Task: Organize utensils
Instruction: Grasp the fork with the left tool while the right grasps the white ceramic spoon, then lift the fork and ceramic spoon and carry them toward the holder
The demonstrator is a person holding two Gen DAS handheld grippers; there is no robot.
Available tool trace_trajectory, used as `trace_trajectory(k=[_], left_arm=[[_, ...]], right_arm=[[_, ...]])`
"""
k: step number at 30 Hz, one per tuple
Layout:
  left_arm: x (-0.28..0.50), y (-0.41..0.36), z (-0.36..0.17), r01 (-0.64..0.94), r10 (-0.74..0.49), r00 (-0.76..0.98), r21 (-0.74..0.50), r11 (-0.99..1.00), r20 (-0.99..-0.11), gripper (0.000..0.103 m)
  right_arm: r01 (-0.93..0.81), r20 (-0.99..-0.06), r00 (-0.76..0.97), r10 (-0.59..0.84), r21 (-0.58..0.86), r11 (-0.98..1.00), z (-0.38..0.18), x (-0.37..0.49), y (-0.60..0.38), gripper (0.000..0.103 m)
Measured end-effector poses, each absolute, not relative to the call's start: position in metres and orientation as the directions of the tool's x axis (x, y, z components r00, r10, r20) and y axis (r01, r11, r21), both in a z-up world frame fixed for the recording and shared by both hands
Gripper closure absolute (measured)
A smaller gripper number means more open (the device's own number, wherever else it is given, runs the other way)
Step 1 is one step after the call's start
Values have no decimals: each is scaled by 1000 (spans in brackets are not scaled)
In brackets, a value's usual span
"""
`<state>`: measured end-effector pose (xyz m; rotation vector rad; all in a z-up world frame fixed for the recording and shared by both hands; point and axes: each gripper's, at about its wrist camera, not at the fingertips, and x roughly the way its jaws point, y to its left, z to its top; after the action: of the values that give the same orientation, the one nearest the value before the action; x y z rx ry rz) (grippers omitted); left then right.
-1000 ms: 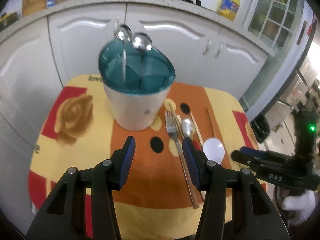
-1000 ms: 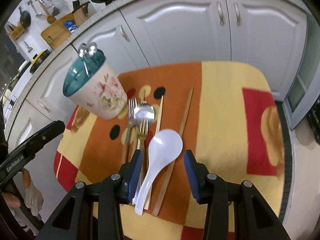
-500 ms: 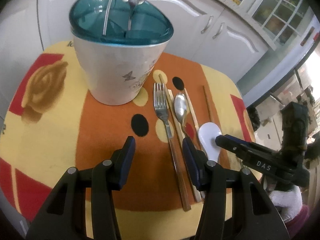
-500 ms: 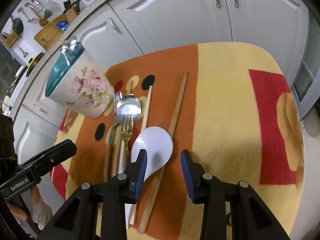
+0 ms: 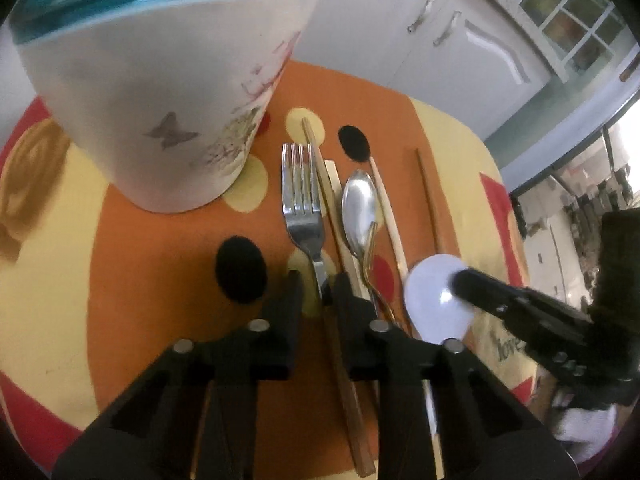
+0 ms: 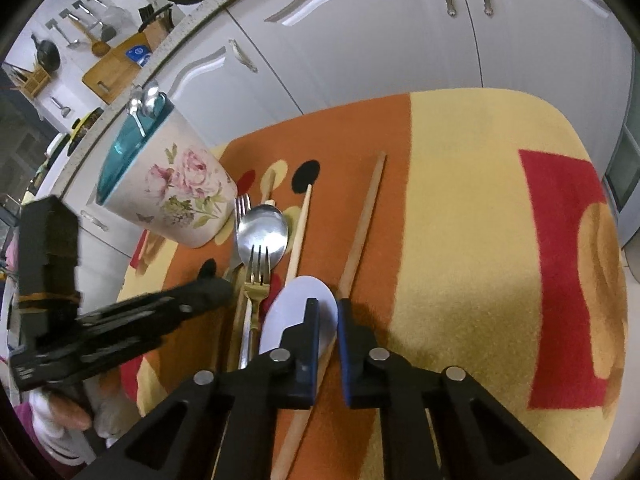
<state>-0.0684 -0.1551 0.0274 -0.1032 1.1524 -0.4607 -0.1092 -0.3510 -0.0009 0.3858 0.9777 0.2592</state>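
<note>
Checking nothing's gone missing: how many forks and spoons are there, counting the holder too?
Forks: 2 (silver fork, gold fork)
Spoons on the mat: 2 (metal spoon, white spoon)
Spoons in the holder: 2 (upright spoons)
Total: 6

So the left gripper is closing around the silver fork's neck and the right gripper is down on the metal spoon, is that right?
Not quite. The right gripper is down on the white spoon, not the metal spoon, which lies further up the mat beside the holder; the right wrist view shows it. The rest holds: the left gripper has its fingers either side of the silver fork at its neck.
</note>
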Motion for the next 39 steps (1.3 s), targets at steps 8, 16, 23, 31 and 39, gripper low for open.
trace_trajectory(k=[8, 16, 23, 31, 39], left_arm=[[-84, -139, 29, 332, -431, 276, -335, 881, -859, 97], [-105, -122, 32, 353, -394, 251, -295, 888, -884, 97], [-101, -136, 32, 374, -350, 247, -245, 895, -904, 88], [-96, -145, 32, 408, -343, 262, -219, 887, -902, 84], [-102, -122, 45, 389, -432, 303, -303, 870, -850, 98]], right_arm=[[-72, -733, 544, 408, 443, 893, 12, -120, -354, 99], [-68, -742, 517, 428, 462, 884, 5, -130, -353, 100], [-29, -752, 480, 451, 500, 865, -4, -126, -359, 99], [-22, -740, 461, 489, 542, 840, -13, -125, -361, 96], [-92, -703, 532, 472, 506, 858, 22, -139, -354, 100]])
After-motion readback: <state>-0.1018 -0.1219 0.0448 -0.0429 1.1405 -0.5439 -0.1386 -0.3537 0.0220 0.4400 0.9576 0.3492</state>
